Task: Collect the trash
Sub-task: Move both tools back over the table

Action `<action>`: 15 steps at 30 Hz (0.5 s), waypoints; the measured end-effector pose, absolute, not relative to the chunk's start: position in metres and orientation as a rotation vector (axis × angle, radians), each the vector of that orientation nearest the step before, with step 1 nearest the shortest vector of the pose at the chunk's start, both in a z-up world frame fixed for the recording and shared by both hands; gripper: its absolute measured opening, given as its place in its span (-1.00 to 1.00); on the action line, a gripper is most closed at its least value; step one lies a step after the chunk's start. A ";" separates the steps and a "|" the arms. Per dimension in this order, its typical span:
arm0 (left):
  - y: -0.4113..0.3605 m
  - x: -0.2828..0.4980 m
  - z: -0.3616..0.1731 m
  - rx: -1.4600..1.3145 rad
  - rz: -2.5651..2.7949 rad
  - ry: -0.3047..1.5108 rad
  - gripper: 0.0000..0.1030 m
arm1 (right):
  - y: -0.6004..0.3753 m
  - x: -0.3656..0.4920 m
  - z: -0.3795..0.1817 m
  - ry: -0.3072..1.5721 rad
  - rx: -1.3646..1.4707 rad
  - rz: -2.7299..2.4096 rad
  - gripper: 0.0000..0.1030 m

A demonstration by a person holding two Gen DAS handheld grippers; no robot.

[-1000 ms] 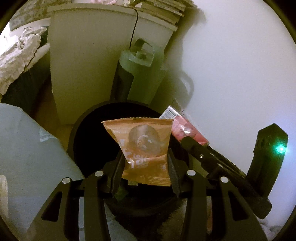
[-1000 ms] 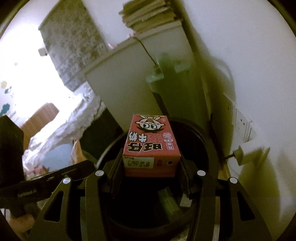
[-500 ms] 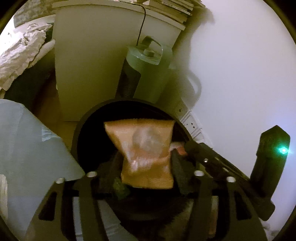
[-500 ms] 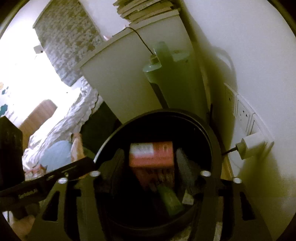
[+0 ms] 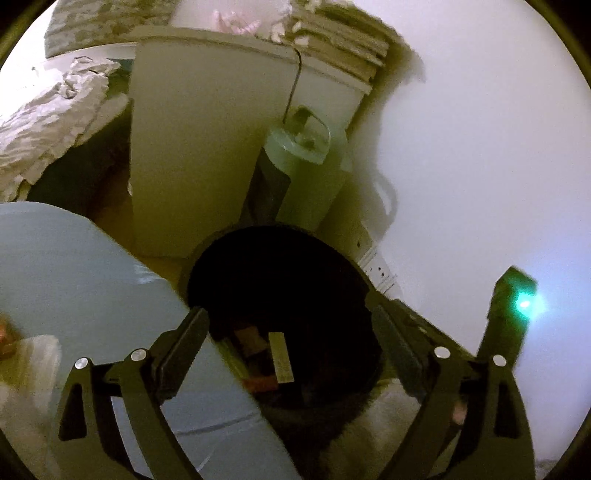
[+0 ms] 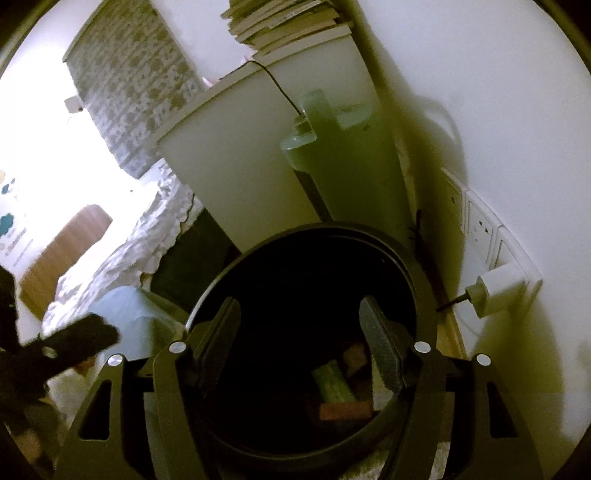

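A round black trash bin [image 6: 421, 280] stands on the floor below both grippers; it also shows in the left wrist view [image 5: 332, 254]. Inside lie the red drink carton [image 6: 345, 410], a green piece [image 6: 332, 384] and other scraps [image 5: 258, 339]. My right gripper [image 6: 301, 314] is open and empty above the bin's mouth. My left gripper [image 5: 291, 325] is open and empty above the bin's left side. The orange snack packet is hard to make out in the dark bin.
A pale green tower appliance [image 5: 303, 173] and a white cabinet [image 5: 192, 155] with stacked books [image 6: 284, 22] stand behind the bin. Wall sockets with a plugged charger [image 6: 495, 288] are at right. A light blue surface [image 5: 74, 280] lies left. The right gripper's body [image 5: 506, 325] shows at right.
Both grippers opened. The orange packet dropped from the left gripper and the red carton dropped from the right gripper into the bin.
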State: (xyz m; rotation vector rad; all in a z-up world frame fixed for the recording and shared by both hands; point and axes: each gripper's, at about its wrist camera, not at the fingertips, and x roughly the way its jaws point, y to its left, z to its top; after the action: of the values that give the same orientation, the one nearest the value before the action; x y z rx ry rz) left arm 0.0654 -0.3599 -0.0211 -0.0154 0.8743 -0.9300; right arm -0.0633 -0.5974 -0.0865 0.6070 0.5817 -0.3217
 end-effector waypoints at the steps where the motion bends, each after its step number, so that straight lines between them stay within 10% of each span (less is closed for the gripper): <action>1: -0.351 0.065 -0.015 -0.031 -0.924 0.861 0.75 | -0.597 -0.063 -0.086 0.583 0.603 -0.323 0.37; 15: -0.101 0.088 0.047 -0.232 -0.481 0.679 0.89 | -0.524 -0.023 -0.053 0.623 0.533 -0.011 0.88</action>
State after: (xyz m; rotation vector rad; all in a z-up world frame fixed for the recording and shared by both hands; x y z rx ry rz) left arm 0.0879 -0.1007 0.0468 -0.2317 0.6794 -0.4810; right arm -0.0235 -0.5241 -0.0526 0.5332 0.6231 -0.0113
